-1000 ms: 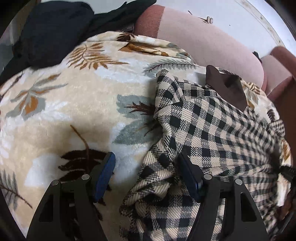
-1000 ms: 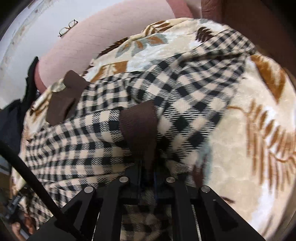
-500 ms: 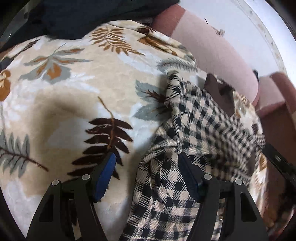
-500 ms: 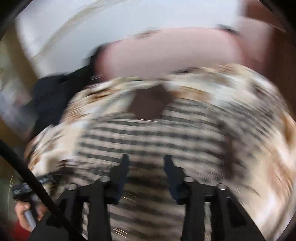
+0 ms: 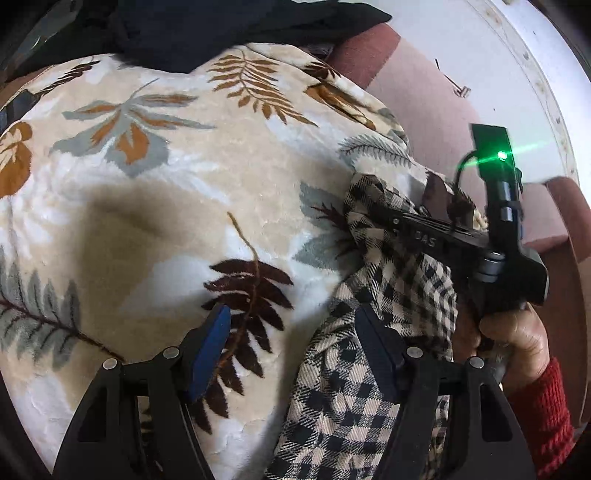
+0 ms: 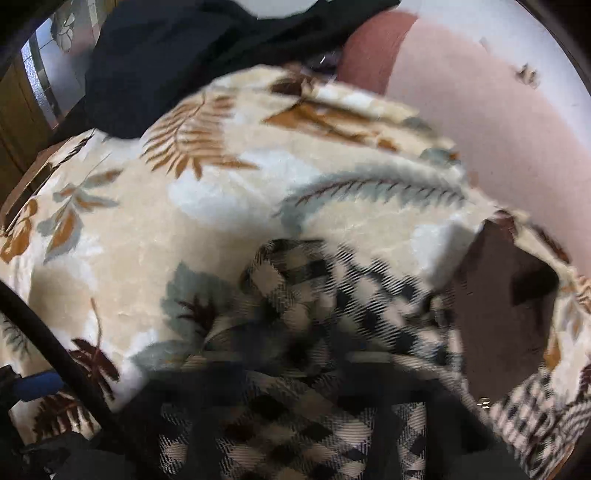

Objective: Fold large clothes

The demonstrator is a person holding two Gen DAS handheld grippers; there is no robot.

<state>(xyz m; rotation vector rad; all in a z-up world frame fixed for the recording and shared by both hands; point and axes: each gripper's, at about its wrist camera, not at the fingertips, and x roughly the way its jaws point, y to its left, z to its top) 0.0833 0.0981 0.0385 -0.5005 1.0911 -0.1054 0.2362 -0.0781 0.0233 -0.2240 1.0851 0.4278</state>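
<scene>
A black-and-cream checked shirt (image 5: 388, 302) lies crumpled on a leaf-print blanket (image 5: 177, 206), with a brown collar piece (image 6: 506, 302) at its far side. My left gripper (image 5: 293, 343) stands open; its right blue pad (image 5: 373, 347) rests over the shirt's near edge and the left pad (image 5: 214, 343) over bare blanket. My right gripper (image 5: 364, 218) reaches in from the right, held by a hand (image 5: 513, 336) in a red sleeve. Its jaws are shut on a bunched fold at the shirt's far left corner. In the right wrist view that gripper (image 6: 291, 354) is a dark blur over the checked shirt (image 6: 332, 295).
A black garment (image 5: 207, 33) is heaped at the blanket's far edge. A pink sofa backrest (image 5: 424, 96) runs behind, with a pair of glasses (image 5: 460, 88) on it. A brown wooden edge (image 5: 576, 295) borders the right side.
The right gripper let go of the brown cuff, swung across to the shirt's left corner and shut there, so it now shows in the left wrist view. The left gripper shifted slightly and stayed open.
</scene>
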